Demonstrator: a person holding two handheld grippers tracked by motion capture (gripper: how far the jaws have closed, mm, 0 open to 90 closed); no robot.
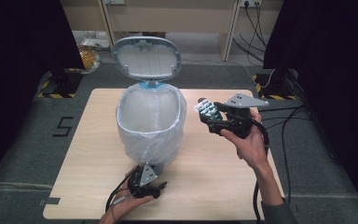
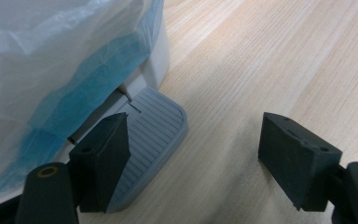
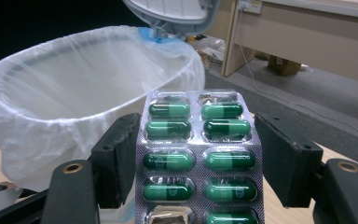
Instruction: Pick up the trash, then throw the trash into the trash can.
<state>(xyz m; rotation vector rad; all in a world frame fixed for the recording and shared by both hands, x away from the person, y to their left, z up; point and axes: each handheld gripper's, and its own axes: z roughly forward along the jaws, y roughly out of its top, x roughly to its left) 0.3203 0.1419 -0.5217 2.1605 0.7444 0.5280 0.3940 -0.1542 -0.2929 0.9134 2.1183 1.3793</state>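
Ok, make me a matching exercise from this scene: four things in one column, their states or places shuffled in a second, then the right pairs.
Things:
1. bin lid
2. blister pack
3. pedal
4. bin liner

States:
A. under one jaw of the left gripper
B. raised open
C. draped over the bin's rim
D. held in the right gripper, beside the bin

Pairs: 1-B, 2-D, 3-A, 4-C

1. the high view is dim at its sides, where dark curtains (image 1: 18,46) stand black, with the table (image 1: 214,186) evenly lit from above.
2. soft shadows lie under the bin (image 1: 151,123).
3. both gripper views blur slightly; foil on the blister pack (image 3: 198,154) glints.
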